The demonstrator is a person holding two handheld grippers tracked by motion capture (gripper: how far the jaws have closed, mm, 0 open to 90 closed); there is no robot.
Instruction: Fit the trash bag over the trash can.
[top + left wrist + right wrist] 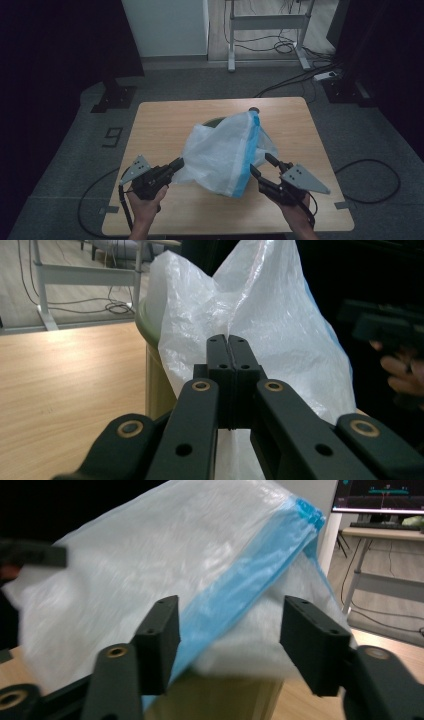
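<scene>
I'm working in what looks like a lab or recording room with office furniture. My small wooden counter (165, 120) stands alone on grey carpet (200, 85), with tape marks and a taped number (113, 136) on the floor. Black curtains (60, 45) hang on both sides. Behind are a height-adjustable desk frame (267, 22), loose cables (285, 47), a power strip (326, 75) and a lit monitor (382, 495).

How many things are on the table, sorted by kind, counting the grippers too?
Plastic bags: 1, the white bag with a blue strip, draped over the bin.
Bins: 1, the green bin, mostly covered by the bag.
Grippers: 2, the left gripper and the right gripper.
Total: 4.
</scene>
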